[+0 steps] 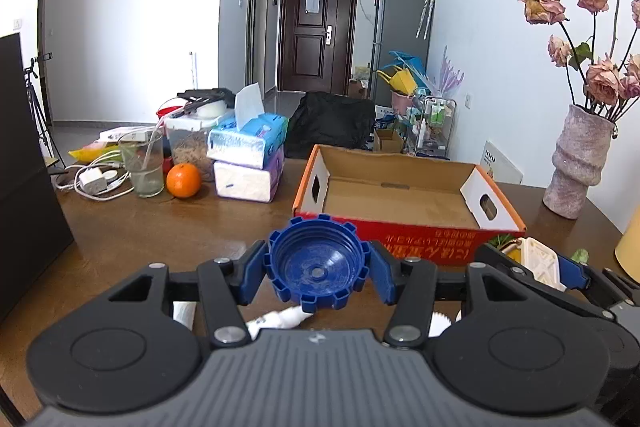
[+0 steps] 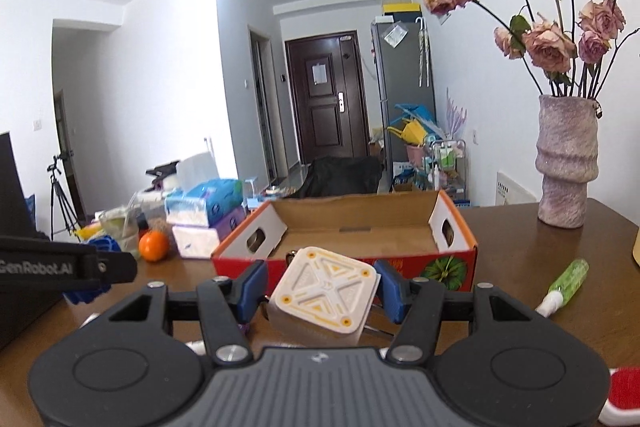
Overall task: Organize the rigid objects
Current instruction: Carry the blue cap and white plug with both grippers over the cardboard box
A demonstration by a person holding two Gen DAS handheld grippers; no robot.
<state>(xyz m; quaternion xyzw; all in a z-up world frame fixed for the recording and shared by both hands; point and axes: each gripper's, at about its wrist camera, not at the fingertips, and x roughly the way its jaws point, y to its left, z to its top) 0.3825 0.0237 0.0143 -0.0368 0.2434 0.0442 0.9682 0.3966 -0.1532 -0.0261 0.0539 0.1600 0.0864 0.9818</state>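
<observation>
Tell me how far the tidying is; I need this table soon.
Nothing is done: the cardboard box is empty. In hand: left gripper holds a blue cap, right gripper a white square block. Left: the green spray bottle.

White walls, dark door (image 1: 317,29) (closed), brown table (image 1: 160,227).

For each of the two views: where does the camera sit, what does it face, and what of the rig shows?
Left wrist: behind the left tongs, shut on a blue cap, facing the cardboard box; the right tongs show at right.
Right wrist: behind the right tongs, shut on a white square block, facing the same box; the left tongs' arm shows at left.
Shared: box, orange, vase, door.
</observation>
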